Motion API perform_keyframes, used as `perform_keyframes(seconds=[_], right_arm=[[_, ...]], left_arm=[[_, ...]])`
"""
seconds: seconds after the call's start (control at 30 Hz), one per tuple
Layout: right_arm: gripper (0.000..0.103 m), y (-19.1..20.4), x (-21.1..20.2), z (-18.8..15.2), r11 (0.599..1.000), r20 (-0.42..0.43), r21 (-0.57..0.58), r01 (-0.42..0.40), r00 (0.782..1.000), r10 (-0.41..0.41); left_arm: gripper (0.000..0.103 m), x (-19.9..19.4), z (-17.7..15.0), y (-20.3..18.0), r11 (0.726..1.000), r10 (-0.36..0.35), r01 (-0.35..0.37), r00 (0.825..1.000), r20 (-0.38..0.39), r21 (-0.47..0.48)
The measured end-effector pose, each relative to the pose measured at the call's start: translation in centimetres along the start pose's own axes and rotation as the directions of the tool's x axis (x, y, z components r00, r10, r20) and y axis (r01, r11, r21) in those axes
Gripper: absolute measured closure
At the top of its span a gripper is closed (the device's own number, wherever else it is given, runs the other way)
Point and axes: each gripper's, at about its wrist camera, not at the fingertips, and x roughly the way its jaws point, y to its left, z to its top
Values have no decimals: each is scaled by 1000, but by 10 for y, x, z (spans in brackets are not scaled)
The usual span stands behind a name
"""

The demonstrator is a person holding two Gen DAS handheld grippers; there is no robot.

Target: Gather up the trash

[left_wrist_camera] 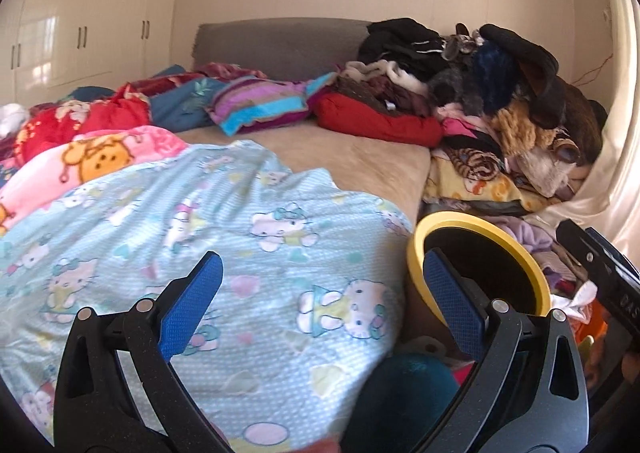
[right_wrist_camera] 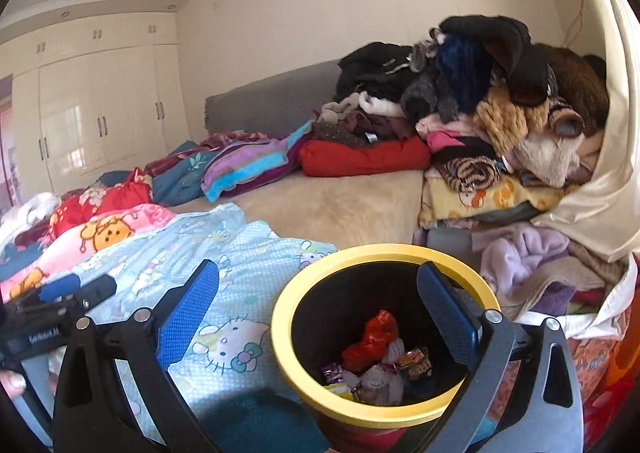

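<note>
Hello Kitty blanket (right_wrist_camera: 224,337) beside the yellow-rimmed bin (right_wrist_camera: 280,337).
Wrappers (right_wrist_camera: 416,363) inside, print unreadable; left gripper (left_wrist_camera: 320,305) and right gripper (right_wrist_camera: 318,309) fingers spread, empty.

The left tool (left_wrist_camera: 322,305) has its two blue-padded fingers (left_wrist_camera: 190,303) spread wide, nothing between them. The right tool (right_wrist_camera: 318,319) is likewise spread wide, its blue pads (right_wrist_camera: 186,313) parted and bare. The two sit close side by side: the right wrist view shows the left tool's black body at its left edge, with a fingertip of the person's hand (right_wrist_camera: 12,383) beneath it.
</note>
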Motion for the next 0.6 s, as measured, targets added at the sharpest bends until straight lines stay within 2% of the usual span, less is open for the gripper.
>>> perform_keyframes(seconds=[0.27,0.6], right_arm=[[6,22,-1,-15,998,-20,-50,-41,999,40],[6,21,-1,-14,999,-18,-34,-25,1000,25]], left_arm=[[11,-14,-5,3,1000,15,-15,999,30,5],[11,-19,-4,2,1000,17,-18,999,45,12]])
